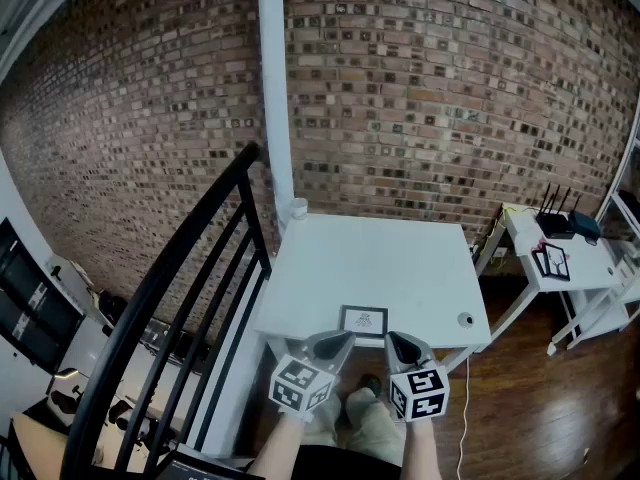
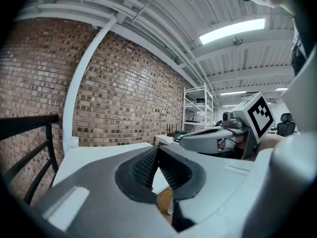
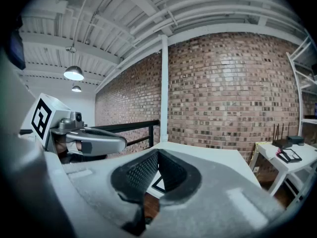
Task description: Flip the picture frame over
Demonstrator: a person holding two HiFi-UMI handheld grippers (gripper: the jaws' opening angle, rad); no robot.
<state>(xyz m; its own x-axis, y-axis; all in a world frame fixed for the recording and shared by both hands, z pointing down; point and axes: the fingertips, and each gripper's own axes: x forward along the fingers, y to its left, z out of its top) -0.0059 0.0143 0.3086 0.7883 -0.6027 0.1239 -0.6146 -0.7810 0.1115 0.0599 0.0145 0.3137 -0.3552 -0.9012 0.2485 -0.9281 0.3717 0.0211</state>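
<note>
A small black picture frame (image 1: pixel 363 321) lies flat, picture side up, near the front edge of the white table (image 1: pixel 380 258). My left gripper (image 1: pixel 343 339) hovers at that edge just left of the frame, jaws shut and empty. My right gripper (image 1: pixel 396 340) hangs just right of the frame, also shut on nothing. In the left gripper view the black ribbed pads (image 2: pixel 163 168) meet at their tips (image 2: pixel 157 149). In the right gripper view the closed jaws (image 3: pixel 157 153) hide most of the frame; one corner (image 3: pixel 158 185) shows below them.
A black stair railing (image 1: pixel 190 298) runs along the table's left side, and a white pipe (image 1: pixel 275 88) rises at the back left with a small white cup (image 1: pixel 298 208) beside it. A round knob (image 1: pixel 465 319) sits at the table's front right. A side table (image 1: pixel 560 253) with a router stands right.
</note>
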